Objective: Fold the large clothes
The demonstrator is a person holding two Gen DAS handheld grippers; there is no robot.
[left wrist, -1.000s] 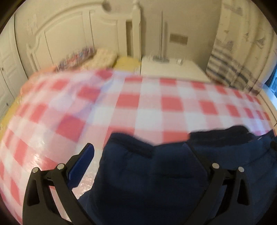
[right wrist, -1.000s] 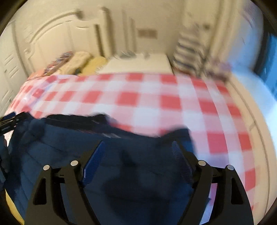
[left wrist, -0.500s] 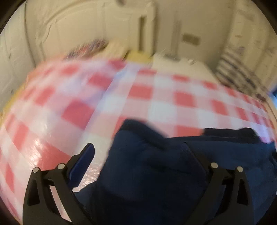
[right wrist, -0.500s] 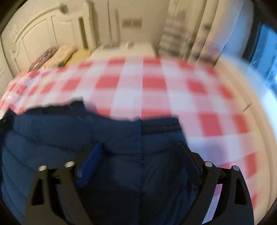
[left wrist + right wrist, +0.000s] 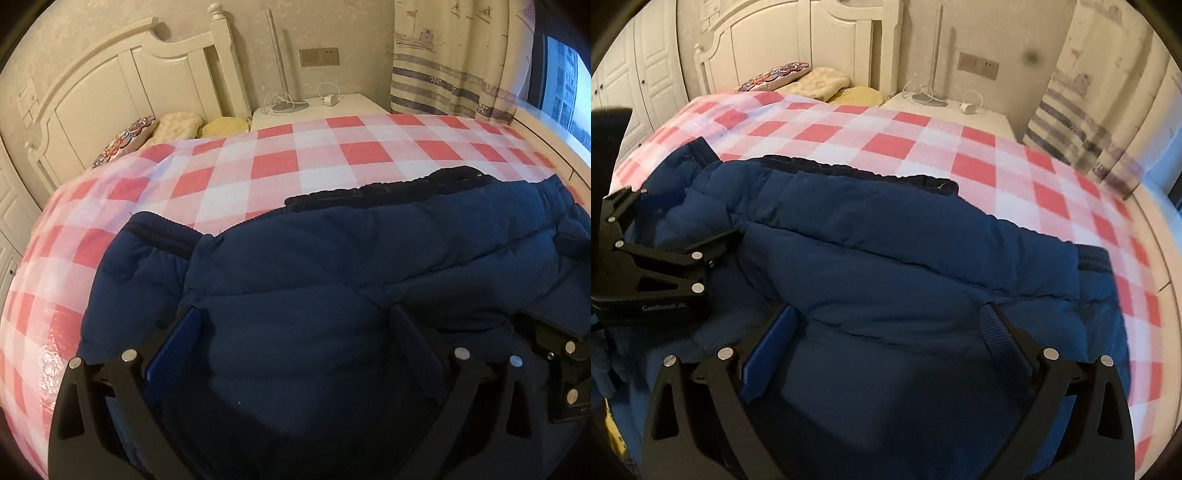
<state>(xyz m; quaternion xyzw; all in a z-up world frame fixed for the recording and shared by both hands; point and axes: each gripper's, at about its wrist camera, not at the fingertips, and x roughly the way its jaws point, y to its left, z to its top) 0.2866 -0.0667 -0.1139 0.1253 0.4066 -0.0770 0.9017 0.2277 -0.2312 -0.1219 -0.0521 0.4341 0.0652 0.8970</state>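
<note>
Left gripper (image 5: 295, 332) wide apart, right gripper (image 5: 890, 328) jaws opening

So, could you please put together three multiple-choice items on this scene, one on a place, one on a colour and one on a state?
1. Where does the puffy jacket lie?
A. on the checked bedspread
B. on the bedside table
C. on the windowsill

2. What colour is the jacket?
A. yellow
B. navy blue
C. red

3. How do the right gripper's jaws stand?
A. shut on a pillow
B. clamped flat on the bedspread
C. spread wide over the jacket

Answers:
1. A: checked cloth shows around the jacket's far edge.
2. B: its quilted fabric is dark blue in both views.
3. C: the fingers stand far apart and are opening, with jacket fabric between them.
</note>
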